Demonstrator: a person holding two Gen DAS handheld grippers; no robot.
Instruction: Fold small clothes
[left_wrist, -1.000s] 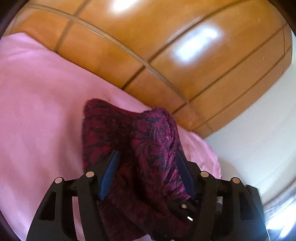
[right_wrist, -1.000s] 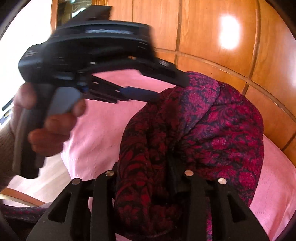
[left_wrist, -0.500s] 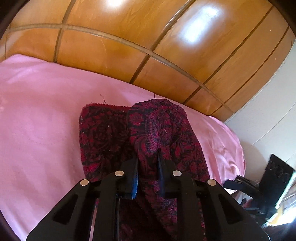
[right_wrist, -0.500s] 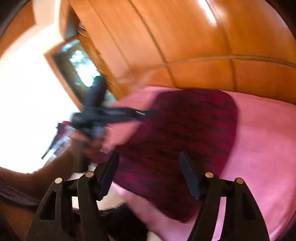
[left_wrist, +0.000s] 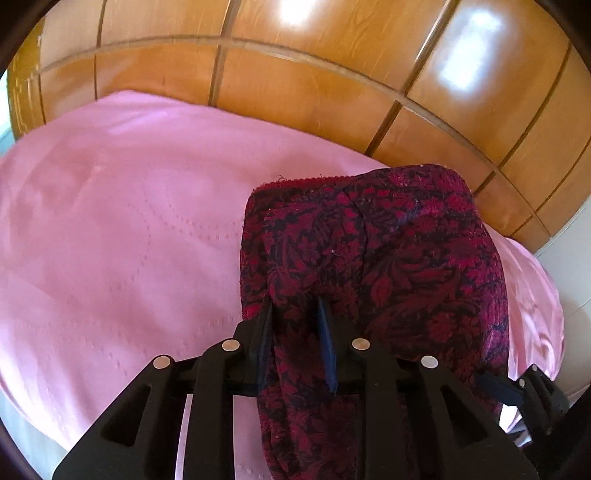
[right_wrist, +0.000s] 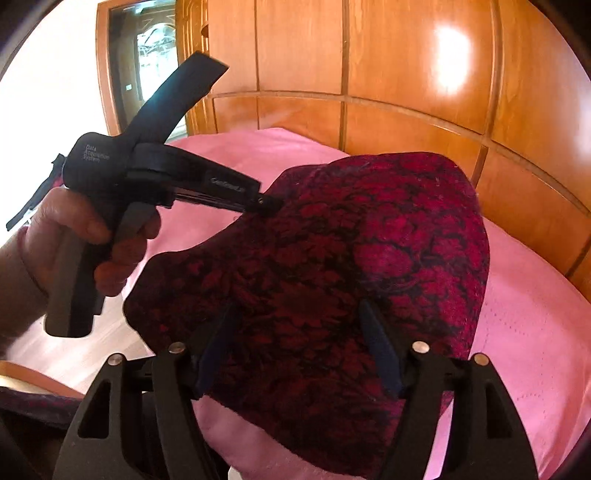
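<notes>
Both wrist views close, angled down, sharing garment (left_wrist: 388, 258), headboard (right_wrist: 406, 122).

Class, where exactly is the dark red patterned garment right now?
The garment lies on the pink sheet before the wooden headboard, a fold between the left gripper's opening jaws.

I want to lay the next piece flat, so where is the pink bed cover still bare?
In the left wrist view the pink bed cover lies bare between the wooden headboard and the red patterned garment. A narrower strip shows past the garment. Around the garment, both hand-held grippers crowd in.
</notes>
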